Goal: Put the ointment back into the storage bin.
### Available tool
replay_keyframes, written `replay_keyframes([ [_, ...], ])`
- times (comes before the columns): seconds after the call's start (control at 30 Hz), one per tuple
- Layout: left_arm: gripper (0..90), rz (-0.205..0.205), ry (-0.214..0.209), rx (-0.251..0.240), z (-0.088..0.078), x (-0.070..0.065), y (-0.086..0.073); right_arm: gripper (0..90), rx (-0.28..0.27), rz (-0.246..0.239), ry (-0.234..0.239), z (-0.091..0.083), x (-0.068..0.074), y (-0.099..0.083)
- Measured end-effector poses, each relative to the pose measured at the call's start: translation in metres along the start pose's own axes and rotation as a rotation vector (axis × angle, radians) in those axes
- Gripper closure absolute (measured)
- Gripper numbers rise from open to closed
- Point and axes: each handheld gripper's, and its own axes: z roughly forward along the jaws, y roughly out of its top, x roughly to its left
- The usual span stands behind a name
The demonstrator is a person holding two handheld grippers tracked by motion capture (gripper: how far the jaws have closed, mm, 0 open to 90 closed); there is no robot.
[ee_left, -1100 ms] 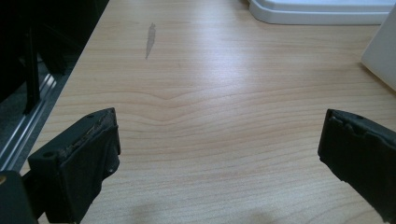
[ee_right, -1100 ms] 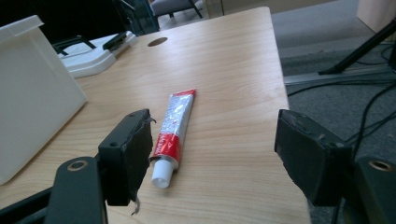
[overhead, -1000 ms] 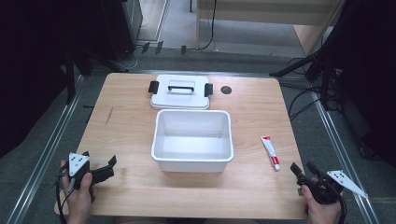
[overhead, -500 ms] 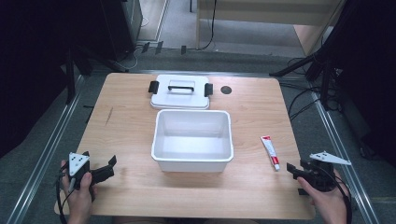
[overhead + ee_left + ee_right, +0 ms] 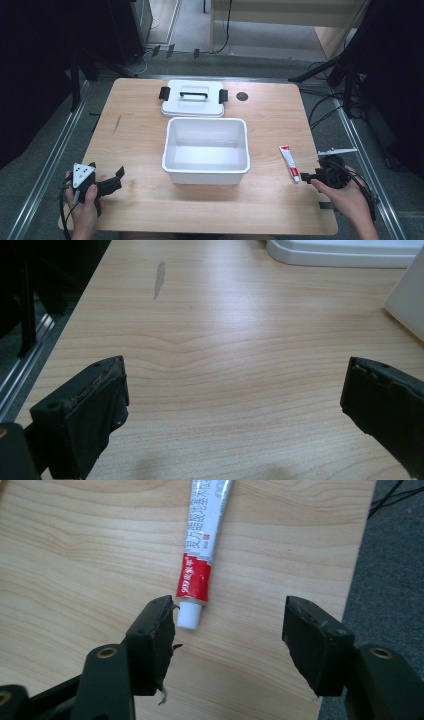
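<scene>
At the near right corner of the pale wooden worktop (image 5: 150, 135), the right gripper (image 5: 227, 630) hangs low over the cap end of the red-and-white toothpaste tube (image 5: 202, 550), jaws spread partway and just been shifting, nothing pinched between them. The tube lies flat on the wood; its white cap sits just beside the left-hand jaw in the right gripper view, not centred in the gap. Risk (my read): closing from here would clip the cap only, or shove the tube sideways, since the tube is off to one side of the gap and runs away along the jaws' line. The worktop's right edge is close too, so a nudge that way could roll the tube toward the floor. A pinch on the round cap alone would likely slip.

In the high view the right hand (image 5: 345, 197) comes in from the bottom right, right gripper (image 5: 306, 176) aimed leftward at the tube (image 5: 290, 162), forearm angled inward. The left gripper (image 5: 117, 181) rests at the near left corner in the left hand (image 5: 82, 200), pointing toward the middle, jaws wide apart over bare wood (empty, clear in the left gripper view).

Farther in, the open white rectangular plastic bin (image 5: 206, 172) stands mid-worktop, left of the tube and apart from it. Behind it lies the flat white lid with black side clips (image 5: 193, 100), touching nothing I can tell.
</scene>
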Motion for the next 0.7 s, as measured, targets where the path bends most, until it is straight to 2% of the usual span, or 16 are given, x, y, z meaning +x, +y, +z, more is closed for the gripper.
replay_keyframes([
  [0.07, 0.0, -0.001, 0.000, 0.000, 0.000, 0.000, 0.000, 35.9, 0.016, -0.006, 0.006, 0.000, 0.001, 0.003],
  [0.1, 0.0, -0.002, 0.000, 0.005, 0.000, 0.000, 0.000, 33.3, 0.053, -0.016, 0.008, 0.001, 0.004, 0.009],
  [0.17, 0.0, -0.006, 0.001, 0.007, 0.001, 0.000, 0.000, 32.7, 0.064, -0.019, 0.006, 0.001, 0.005, 0.012],
  [0.23, 0.0, -0.007, 0.001, 0.009, 0.001, 0.001, 0.000, 28.0, 0.114, -0.029, -0.004, 0.002, 0.008, 0.020],
  [0.27, 0.0, -0.007, 0.001, 0.009, 0.001, 0.001, 0.000, 28.0, 0.114, -0.029, -0.004, 0.002, 0.008, 0.020],
  [0.3, 0.0, -0.008, 0.001, 0.008, 0.001, 0.001, 0.000, 25.3, 0.152, -0.025, -0.007, 0.004, 0.009, 0.025],
  [0.47, 0.0, -0.010, 0.001, 0.008, 0.001, 0.001, 0.000, 23.1, 0.202, -0.029, -0.017, 0.009, 0.009, 0.032],
  [0.5, 0.0, -0.013, 0.002, 0.010, 0.001, 0.001, 0.000, 21.7, 0.235, -0.039, -0.022, 0.013, 0.009, 0.035],
  [0.6, 0.0, -0.018, 0.001, 0.011, 0.001, 0.002, 0.001, 20.8, 0.276, -0.041, -0.032, 0.017, 0.010, 0.038],
  [0.7, 0.0, -0.022, 0.003, 0.011, 0.001, 0.002, 0.001, 20.6, 0.301, -0.031, -0.044, 0.020, 0.010, 0.043],
])
